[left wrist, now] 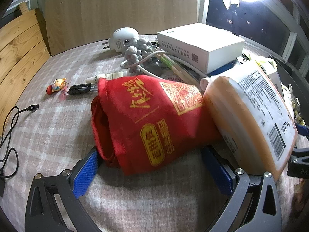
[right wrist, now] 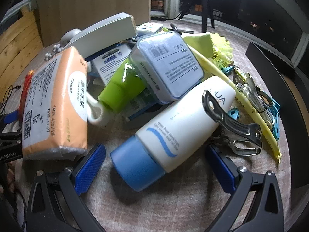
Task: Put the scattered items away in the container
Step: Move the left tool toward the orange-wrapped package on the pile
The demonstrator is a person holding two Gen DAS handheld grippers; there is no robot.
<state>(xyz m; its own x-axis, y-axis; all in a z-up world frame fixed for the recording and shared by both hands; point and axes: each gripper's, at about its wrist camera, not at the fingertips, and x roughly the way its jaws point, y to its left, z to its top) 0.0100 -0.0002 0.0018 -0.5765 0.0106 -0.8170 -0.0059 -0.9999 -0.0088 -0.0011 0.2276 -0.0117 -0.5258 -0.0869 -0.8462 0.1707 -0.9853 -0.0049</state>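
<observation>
In the left wrist view a red cloth bag [left wrist: 146,119] with gold print lies on the checked cloth, its near end between my open left gripper's [left wrist: 154,172] blue pads. An orange tissue pack [left wrist: 251,116] leans on the bag's right side. In the right wrist view my right gripper [right wrist: 154,166] is open around the blue cap of a white sunscreen tube [right wrist: 173,127] lying on the pile. The same tissue pack [right wrist: 54,106] stands to the left. A green tube [right wrist: 123,85] and a blue clear box [right wrist: 168,65] lie behind.
A white box [left wrist: 200,44], a grey plug [left wrist: 123,38], a grey bead toy [left wrist: 139,52], a small doll keychain [left wrist: 56,86] and a black cable [left wrist: 11,131] lie around. A metal opener [right wrist: 231,123], yellow strip [right wrist: 247,104], clips [right wrist: 270,108] and a dark container wall [right wrist: 280,89] are at right.
</observation>
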